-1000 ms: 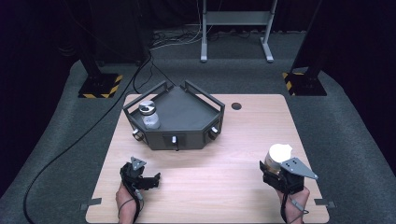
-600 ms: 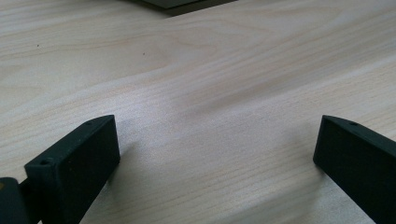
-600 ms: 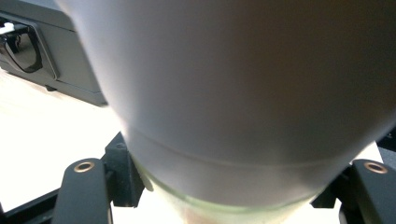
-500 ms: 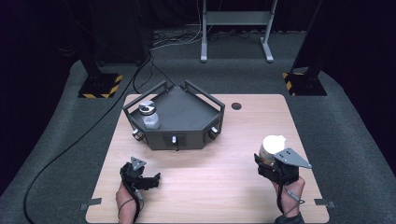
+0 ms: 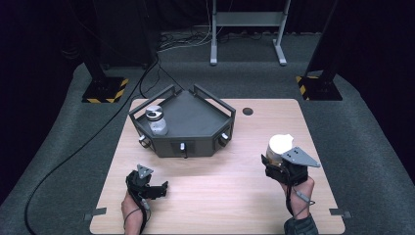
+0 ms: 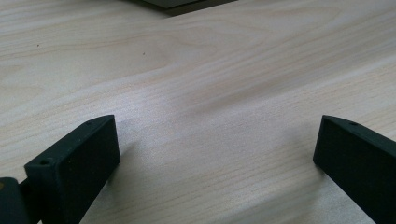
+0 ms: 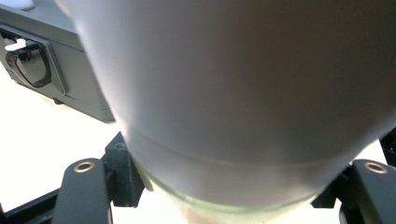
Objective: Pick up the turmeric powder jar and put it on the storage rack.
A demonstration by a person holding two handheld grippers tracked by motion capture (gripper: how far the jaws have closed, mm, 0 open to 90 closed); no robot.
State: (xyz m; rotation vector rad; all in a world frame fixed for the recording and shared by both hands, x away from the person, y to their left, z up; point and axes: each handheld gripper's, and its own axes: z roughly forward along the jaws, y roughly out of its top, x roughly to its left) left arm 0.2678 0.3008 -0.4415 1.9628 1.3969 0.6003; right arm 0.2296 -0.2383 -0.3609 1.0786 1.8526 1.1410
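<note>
My right gripper [image 5: 275, 157] is shut on a white-capped jar [image 5: 279, 147], holding it above the right side of the wooden table [image 5: 230, 205]. In the right gripper view the white jar [image 7: 243, 84] stands very close, with a greenish glass band at its base between the two black jaws. My left gripper [image 5: 155, 190] rests low at the table's front left. Its jaws stand wide apart over bare wood in the left gripper view, with nothing between the fingers [image 6: 74, 163]. A second jar [image 5: 156, 120] with a silver lid stands in the left corner of the dark grey tray [image 5: 195, 147].
The grey tray with raised rails sits at the table's back centre, with knobs on its front wall. A dark round hole [image 5: 247, 111] lies in the tabletop to the tray's right. Black stands with striped feet flank the table on the floor.
My right gripper has moved left and toward the tray, rising a little, with the white jar in it. The left gripper has stayed in place.
</note>
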